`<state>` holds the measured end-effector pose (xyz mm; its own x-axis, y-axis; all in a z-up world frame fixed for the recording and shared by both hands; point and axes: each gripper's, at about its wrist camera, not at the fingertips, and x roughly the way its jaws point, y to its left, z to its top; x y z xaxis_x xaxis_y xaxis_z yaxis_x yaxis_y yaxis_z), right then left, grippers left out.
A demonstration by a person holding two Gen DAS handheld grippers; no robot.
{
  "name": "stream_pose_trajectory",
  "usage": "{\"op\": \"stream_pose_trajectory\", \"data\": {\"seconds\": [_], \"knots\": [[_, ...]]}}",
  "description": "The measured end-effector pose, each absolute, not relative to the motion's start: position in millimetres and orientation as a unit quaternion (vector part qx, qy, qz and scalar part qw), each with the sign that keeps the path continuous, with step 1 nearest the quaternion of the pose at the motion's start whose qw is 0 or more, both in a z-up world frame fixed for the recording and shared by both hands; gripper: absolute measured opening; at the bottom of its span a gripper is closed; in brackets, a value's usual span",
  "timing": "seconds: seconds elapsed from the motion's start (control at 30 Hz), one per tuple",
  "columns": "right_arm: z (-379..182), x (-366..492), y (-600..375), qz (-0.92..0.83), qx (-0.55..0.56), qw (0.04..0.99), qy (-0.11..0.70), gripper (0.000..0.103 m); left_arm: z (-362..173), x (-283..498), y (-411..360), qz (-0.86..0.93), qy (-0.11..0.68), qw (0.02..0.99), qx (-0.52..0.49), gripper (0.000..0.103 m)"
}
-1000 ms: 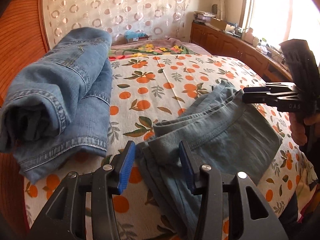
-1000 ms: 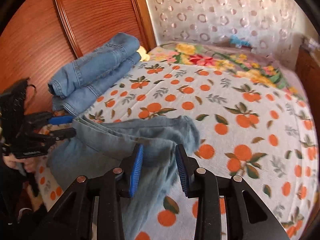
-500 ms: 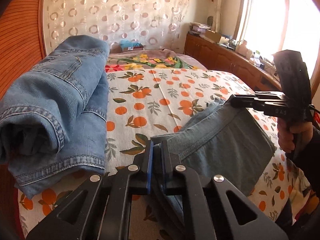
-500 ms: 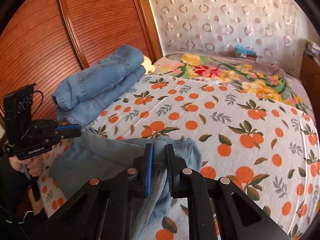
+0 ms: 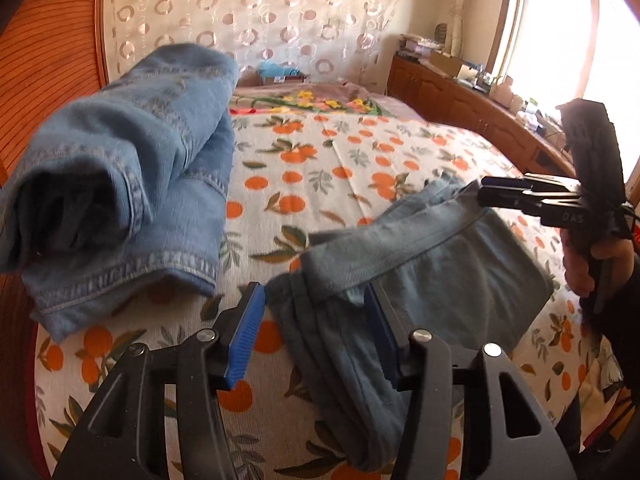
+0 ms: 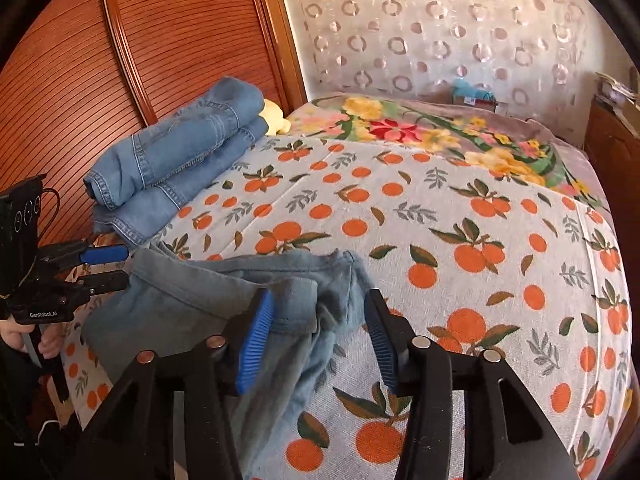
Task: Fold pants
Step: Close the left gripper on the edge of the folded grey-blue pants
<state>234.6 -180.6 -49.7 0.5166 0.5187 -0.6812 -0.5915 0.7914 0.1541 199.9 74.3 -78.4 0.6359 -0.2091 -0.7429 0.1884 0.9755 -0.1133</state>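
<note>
Grey-blue pants (image 5: pixel 440 280) lie folded near the front edge of the bed, with part of them hanging over it. My left gripper (image 5: pixel 314 332) straddles the left end of the fold. Its jaws are opening, the cloth lies loose between the blue pads, and the right pad still brushes it. My right gripper (image 6: pixel 318 340) stands over the other end of the pants (image 6: pixel 192 304). Its jaws are opening too, with a rolled hem between the pads and a gap on both sides. Each view shows the other gripper at its edge: the right gripper (image 5: pixel 486 192) and the left gripper (image 6: pixel 120 266).
A stack of folded blue denim jeans (image 6: pixel 180 156) lies by the wooden headboard (image 6: pixel 120 60). The orange-print sheet (image 6: pixel 460 240) covers the bed, with a floral blanket (image 6: pixel 440 132) at the far end. Wooden cabinets (image 5: pixel 460 96) run under the window on the right.
One second ago both grippers stood open over the pants. Half a second ago each was shut on the cloth edge. Now both have opened again and the cloth lies slack.
</note>
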Motion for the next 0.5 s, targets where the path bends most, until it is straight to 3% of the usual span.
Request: {"op": "stream_pose_trajectory", "data": {"seconds": [0.5], "knots": [[-67.7, 261.5, -171.8, 0.335, -0.037, 0.851, 0.403, 0.058, -90.1, 211.6, 72.3, -0.106, 0.432, 0.895, -0.022, 0.053]]}}
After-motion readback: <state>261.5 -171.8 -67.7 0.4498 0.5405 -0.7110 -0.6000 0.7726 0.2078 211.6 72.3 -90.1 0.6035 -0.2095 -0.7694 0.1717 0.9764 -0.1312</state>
